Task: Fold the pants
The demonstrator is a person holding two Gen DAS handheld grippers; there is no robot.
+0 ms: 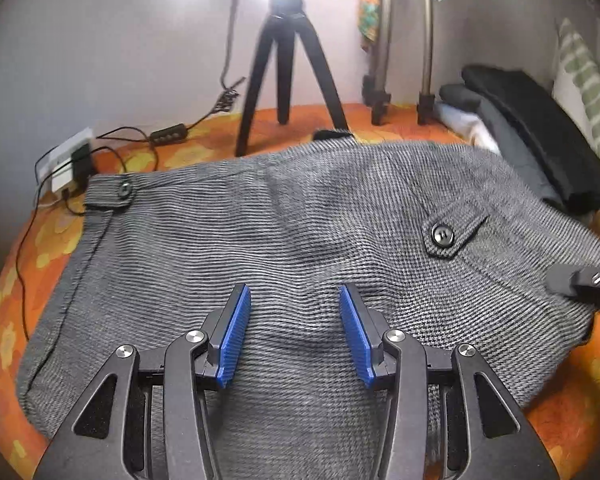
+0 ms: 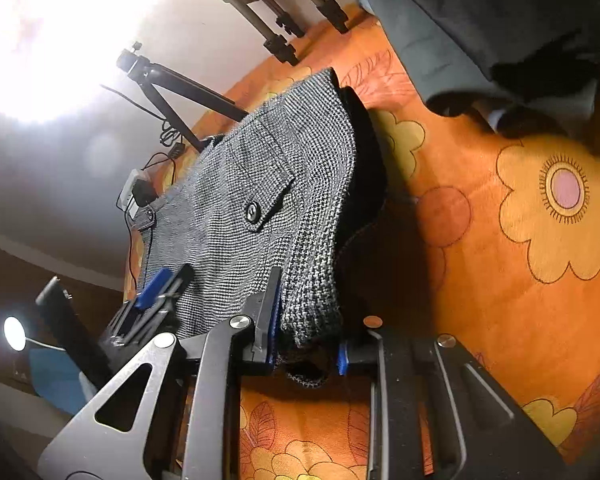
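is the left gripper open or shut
Open: the left gripper hovers over the pants, its blue pads wide apart with nothing between them.

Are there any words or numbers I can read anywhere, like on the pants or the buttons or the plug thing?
None can be read.
Pants: woven pattern only, no label showing.
Pocket button: plain black, no letters.
Power strip: too small and blurred to tell.
Bedsheet: flowers only, no writing.
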